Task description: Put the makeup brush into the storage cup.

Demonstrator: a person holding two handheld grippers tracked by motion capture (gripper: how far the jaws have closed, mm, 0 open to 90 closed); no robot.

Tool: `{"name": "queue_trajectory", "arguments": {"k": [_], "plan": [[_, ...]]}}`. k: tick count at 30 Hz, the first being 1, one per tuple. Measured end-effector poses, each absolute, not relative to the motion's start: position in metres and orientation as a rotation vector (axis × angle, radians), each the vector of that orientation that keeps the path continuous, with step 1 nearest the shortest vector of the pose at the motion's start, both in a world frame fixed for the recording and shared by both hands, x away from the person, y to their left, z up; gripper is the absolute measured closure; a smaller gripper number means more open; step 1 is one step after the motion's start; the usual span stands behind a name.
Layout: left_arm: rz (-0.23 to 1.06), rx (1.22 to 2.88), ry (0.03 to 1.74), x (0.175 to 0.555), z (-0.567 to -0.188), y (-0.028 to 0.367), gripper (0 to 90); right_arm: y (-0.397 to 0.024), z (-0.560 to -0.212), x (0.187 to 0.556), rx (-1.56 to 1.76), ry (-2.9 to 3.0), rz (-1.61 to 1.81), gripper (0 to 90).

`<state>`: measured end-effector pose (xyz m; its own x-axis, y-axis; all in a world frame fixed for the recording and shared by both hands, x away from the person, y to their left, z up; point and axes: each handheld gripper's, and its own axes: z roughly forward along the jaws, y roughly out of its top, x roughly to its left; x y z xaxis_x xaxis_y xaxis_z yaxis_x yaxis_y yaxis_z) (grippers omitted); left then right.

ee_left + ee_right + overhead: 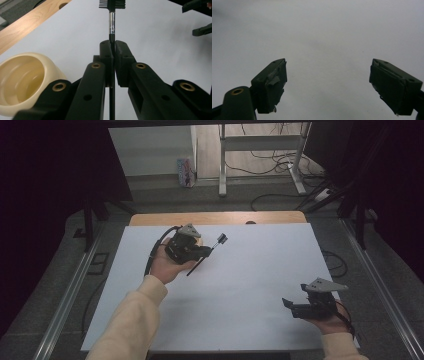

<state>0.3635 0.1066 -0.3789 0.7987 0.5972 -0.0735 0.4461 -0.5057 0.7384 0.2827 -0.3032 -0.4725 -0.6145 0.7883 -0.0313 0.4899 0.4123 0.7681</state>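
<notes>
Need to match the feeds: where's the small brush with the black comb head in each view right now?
High view: the brush is upper left of centre, clamped in the left tool, comb head pointing right.
Left gripper view: brush runs up the centre from the shut jaws.
Right gripper view: no brush here, just the open right tool.
Shared landmark: the white tabletop.

No legible text (any view)

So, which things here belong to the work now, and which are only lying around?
In use:
- left gripper, shut on the brush, a thin black one with a comb head
- cream bowl, probably, close beside it

Lying about:
- right gripper, open and holding nothing
- white table sheet
- floor cables behind the table
</notes>
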Motion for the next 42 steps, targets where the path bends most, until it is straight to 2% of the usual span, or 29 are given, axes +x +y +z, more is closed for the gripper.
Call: {"name": "queue_trajectory", "arguments": {"k": [22, 42], "plan": [[0.287, 2.089, 0.846, 0.371, -0.368, 0.130, 86.0, -0.302, -0.473, 0.283, 1.086, 2.286, 1.043, 14.7], [0.317, 2.025, 0.882, 0.380, -0.368, 0.129, 86.0, -0.303, -0.473, 0.284, 1.077, 2.291, 1.042, 14.7]]}}
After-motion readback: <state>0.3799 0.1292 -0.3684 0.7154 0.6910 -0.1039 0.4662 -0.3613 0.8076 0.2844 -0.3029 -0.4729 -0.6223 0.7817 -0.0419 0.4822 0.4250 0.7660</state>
